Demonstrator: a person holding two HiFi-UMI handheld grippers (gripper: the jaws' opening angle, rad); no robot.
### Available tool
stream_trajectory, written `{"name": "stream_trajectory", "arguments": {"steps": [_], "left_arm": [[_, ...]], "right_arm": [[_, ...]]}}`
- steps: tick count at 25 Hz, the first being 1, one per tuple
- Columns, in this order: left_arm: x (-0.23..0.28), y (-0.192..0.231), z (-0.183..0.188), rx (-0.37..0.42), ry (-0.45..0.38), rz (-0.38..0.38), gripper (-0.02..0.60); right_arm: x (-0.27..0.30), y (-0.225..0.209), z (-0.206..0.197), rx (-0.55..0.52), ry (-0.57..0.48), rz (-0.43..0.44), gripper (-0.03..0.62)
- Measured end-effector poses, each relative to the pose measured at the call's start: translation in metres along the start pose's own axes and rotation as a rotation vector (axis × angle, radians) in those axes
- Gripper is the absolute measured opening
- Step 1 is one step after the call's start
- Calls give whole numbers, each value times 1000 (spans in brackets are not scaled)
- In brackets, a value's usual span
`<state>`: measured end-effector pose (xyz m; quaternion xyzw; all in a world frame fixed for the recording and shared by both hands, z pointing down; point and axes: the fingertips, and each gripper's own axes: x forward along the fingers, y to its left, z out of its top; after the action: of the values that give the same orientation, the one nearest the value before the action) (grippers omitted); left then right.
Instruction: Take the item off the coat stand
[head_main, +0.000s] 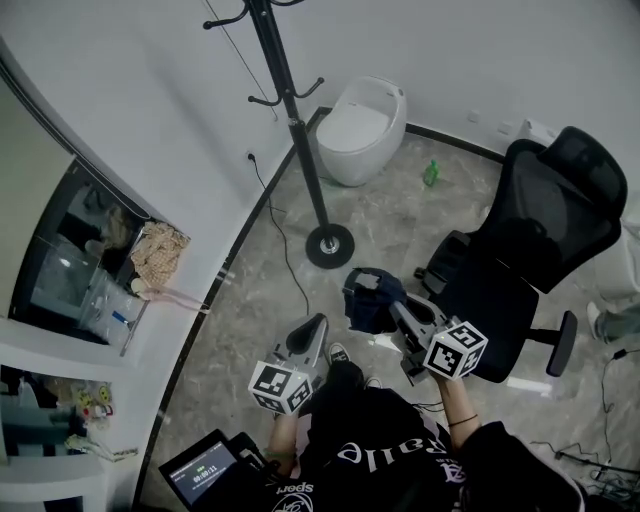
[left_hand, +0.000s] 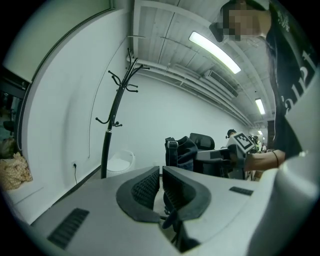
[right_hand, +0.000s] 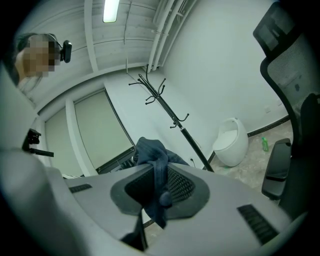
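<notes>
Here, the right gripper (right_hand: 157, 176) has its jaws clamped on a strap of the dark blue fabric bag (right_hand: 149, 149). In the head view the bag (head_main: 368, 300) hangs at that gripper's tips over the grey marbled floor (head_main: 240, 320), near the round base of the tall black metal coat stand (head_main: 300, 130) but apart from it. The left gripper (left_hand: 161, 181) holds its jaws together on nothing.

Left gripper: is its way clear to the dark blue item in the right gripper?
Probably yes. The dark blue item hangs from the right gripper in open air beside the left gripper, nothing between them; but the left jaws are shut and must open first.
</notes>
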<state>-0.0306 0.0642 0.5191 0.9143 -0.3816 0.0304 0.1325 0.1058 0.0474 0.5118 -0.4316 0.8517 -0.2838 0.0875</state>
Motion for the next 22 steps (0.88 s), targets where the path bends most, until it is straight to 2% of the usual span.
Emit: {"name": "stream_trajectory", "arguments": {"steps": [5,15,22], "left_arm": [[-21,-31,-21,3,52,-1,6],[-20,-68,-13,54,53,-47,6],[-36,-58,-4,79,47,-65,6]], "right_arm": [[-38,3,-19,27,-5,-19,66],[-80,5,-24,47,-53,-60,66],[-71,25,-24,17,-79,-65,66]]}}
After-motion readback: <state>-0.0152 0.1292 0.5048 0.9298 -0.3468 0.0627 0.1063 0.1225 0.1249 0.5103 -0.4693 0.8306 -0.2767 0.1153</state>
